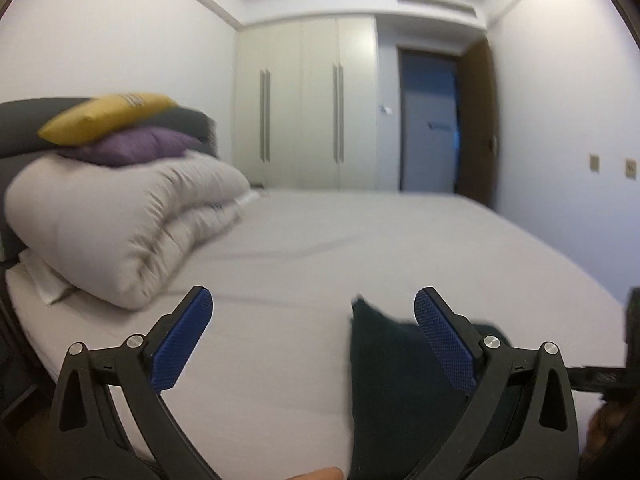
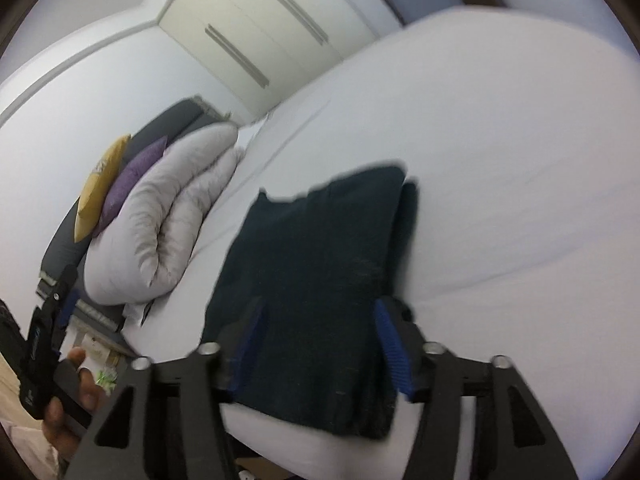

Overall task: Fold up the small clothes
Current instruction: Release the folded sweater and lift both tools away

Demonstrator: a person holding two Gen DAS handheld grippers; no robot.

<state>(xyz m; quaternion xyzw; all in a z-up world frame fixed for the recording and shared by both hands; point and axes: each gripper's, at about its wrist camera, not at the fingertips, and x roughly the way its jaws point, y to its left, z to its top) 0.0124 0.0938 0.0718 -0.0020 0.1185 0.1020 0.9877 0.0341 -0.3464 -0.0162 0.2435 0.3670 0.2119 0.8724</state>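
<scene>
Inspecting: my left hand-held gripper (image 1: 314,312) is standing spread and empty; my right hand-held gripper (image 2: 320,320) is straddling, unpinched, the folded dark garment (image 2: 316,280) lying near the bed's (image 2: 520,200) near edge. A snagging finger risks undoing the fold.

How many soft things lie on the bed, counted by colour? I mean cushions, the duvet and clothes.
Yellow cushion: 1
Purple cushion: 1
Light grey folded duvet: 1
Dark folded garment: 1
Total: 4
</scene>
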